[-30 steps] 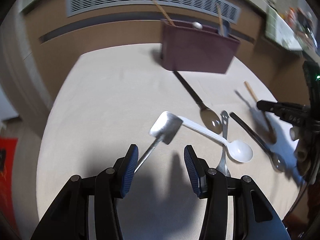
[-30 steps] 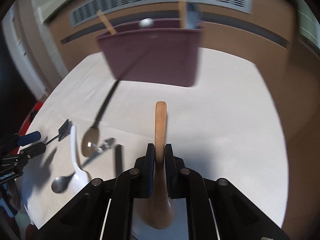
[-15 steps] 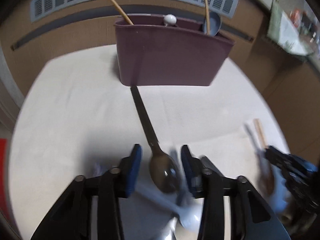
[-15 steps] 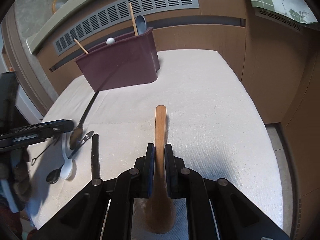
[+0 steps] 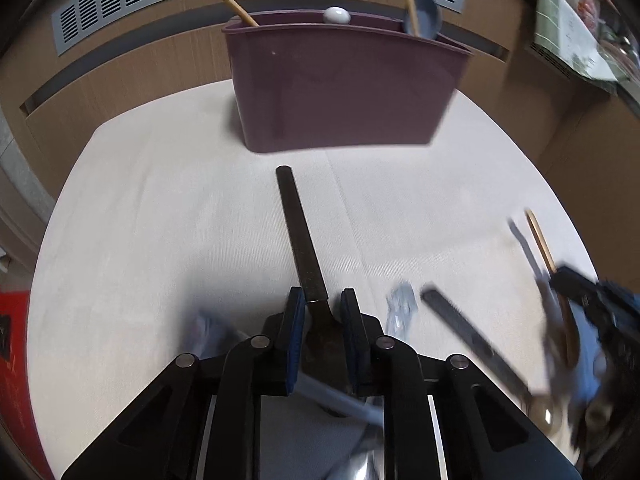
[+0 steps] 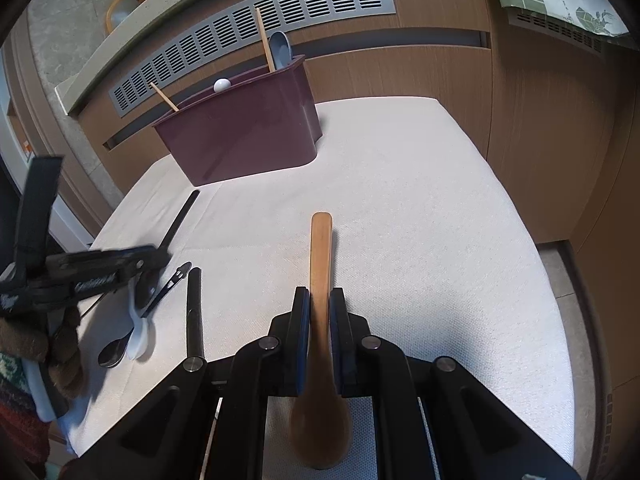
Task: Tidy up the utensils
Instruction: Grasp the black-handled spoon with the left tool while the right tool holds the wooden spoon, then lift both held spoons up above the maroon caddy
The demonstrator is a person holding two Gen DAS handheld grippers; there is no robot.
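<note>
Since a second ago the left gripper (image 5: 320, 304) has swung from the metal spatula to straddle the dark spoon (image 5: 302, 240), jaws parted. Right gripper (image 6: 319, 300) jaws clench the wooden spoon (image 6: 321, 256). Squeeze at the neck, then lift toward the maroon caddy (image 5: 340, 92).

Left wrist view: utensils beside the left gripper (image 5: 320, 312) smeared by blur; right gripper (image 5: 592, 312) at the frame edge also blurred. Dark spoon (image 5: 304, 240) bowl hidden between the pads, grip unclear. Holder (image 6: 240, 140) interior not visible; wooden spoon (image 6: 320, 272) bowl partly hidden.
</note>
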